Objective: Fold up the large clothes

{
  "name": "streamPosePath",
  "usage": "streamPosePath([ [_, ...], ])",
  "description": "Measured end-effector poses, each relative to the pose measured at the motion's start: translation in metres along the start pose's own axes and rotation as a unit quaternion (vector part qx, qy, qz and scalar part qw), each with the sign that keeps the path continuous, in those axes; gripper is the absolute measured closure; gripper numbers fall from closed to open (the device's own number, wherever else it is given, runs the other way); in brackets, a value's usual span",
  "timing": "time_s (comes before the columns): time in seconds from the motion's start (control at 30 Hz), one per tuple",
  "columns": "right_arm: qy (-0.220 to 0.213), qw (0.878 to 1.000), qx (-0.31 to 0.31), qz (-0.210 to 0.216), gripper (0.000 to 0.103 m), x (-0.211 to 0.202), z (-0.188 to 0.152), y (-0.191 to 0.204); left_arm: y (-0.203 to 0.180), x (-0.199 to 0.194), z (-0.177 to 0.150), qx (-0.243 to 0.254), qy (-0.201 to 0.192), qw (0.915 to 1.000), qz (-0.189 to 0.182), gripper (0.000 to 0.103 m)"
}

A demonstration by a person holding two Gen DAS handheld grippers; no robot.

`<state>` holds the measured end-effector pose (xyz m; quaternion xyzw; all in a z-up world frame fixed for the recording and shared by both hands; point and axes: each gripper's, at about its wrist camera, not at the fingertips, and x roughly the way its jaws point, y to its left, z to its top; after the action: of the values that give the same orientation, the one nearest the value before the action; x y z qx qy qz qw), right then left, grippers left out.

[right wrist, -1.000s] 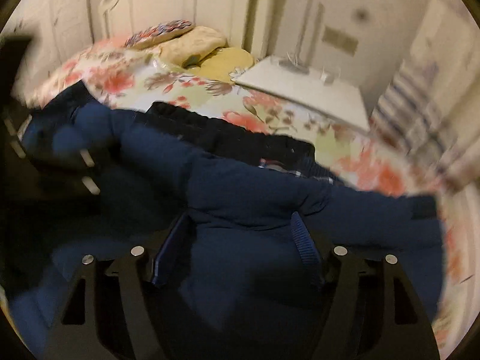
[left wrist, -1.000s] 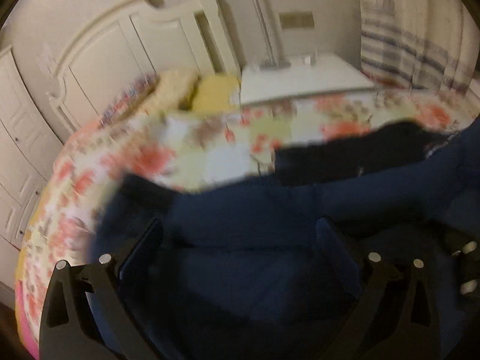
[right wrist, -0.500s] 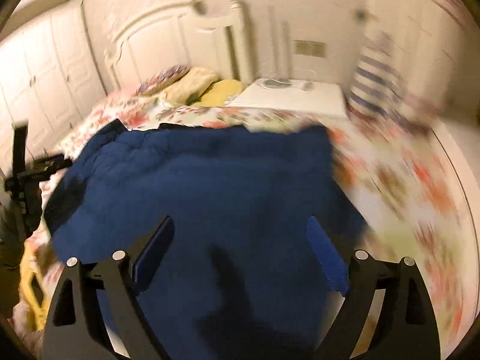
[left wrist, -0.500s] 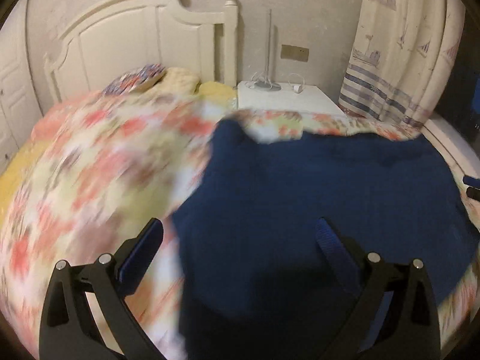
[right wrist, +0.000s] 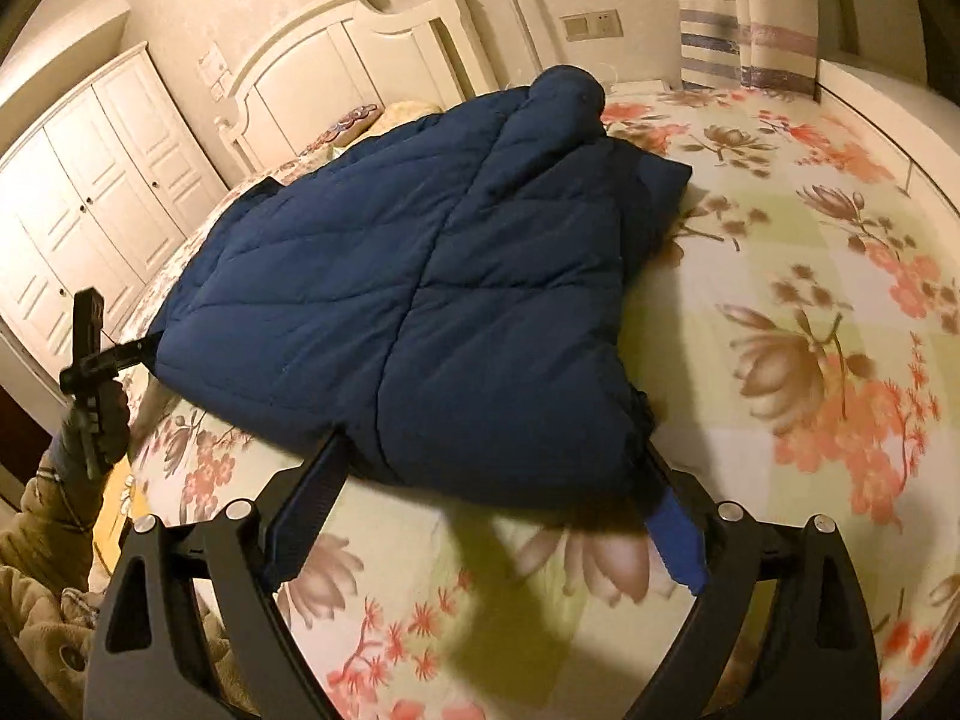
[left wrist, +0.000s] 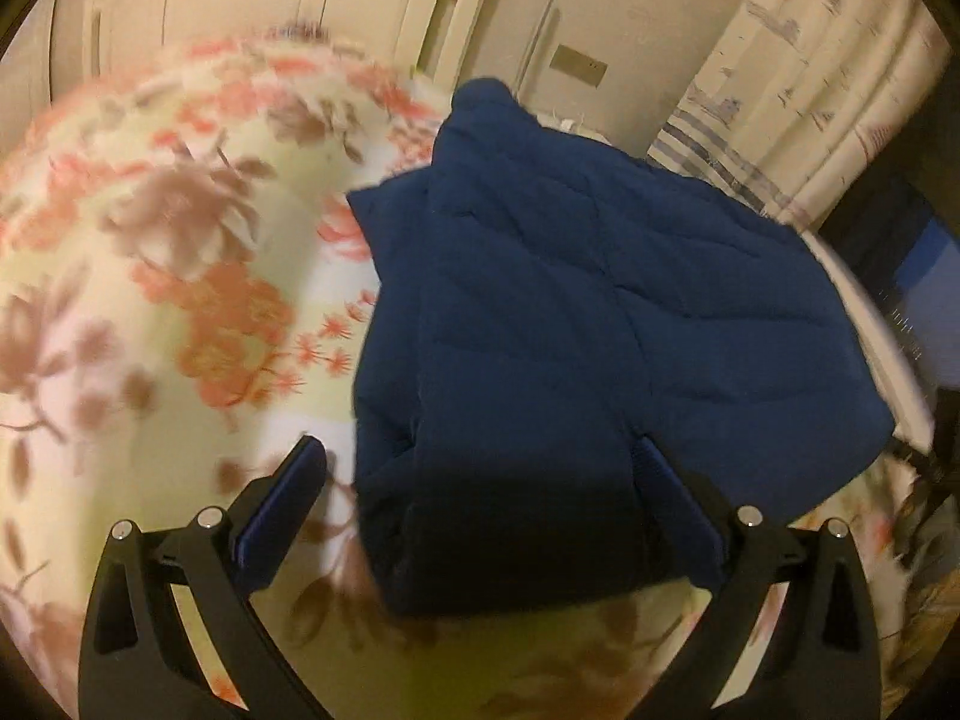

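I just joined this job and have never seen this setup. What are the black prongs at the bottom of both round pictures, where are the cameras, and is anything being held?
There is no robot arm: a person carries a hand-held claw in each hand, each with a fisheye camera looking forward along its two fingers. One picture comes from the left claw, the other from the right claw. Both claws are open and hold nothing. A navy quilted jacket, folded over, lies on the floral bedspread. In the right view, the left claw also shows at the picture's left edge, at the jacket's corner. Behind stand a white headboard and wardrobe.
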<state>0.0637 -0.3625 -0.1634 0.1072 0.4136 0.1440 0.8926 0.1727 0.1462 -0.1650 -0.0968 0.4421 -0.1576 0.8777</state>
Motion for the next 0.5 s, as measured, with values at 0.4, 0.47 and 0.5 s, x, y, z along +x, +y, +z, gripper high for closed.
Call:
streamPosePath([
  [0.4,-0.062,0.995,-0.067,-0.039,0.060,-0.017,-0.001,0.035,-0.029,-0.028,-0.005,0.024,-0.014,0.9995,-0.014,0.073],
  [0.47,-0.070,0.995,-0.060,-0.030,0.062,-0.029,-0.010,0.034,-0.035,-0.040,-0.011,0.039,-0.019,0.9988,-0.022,0.074],
  [0.5,-0.068,0.996,-0.059,-0.026,0.062,-0.036,-0.019,0.034,-0.039,-0.044,-0.014,0.046,-0.019,0.9985,-0.025,0.074],
])
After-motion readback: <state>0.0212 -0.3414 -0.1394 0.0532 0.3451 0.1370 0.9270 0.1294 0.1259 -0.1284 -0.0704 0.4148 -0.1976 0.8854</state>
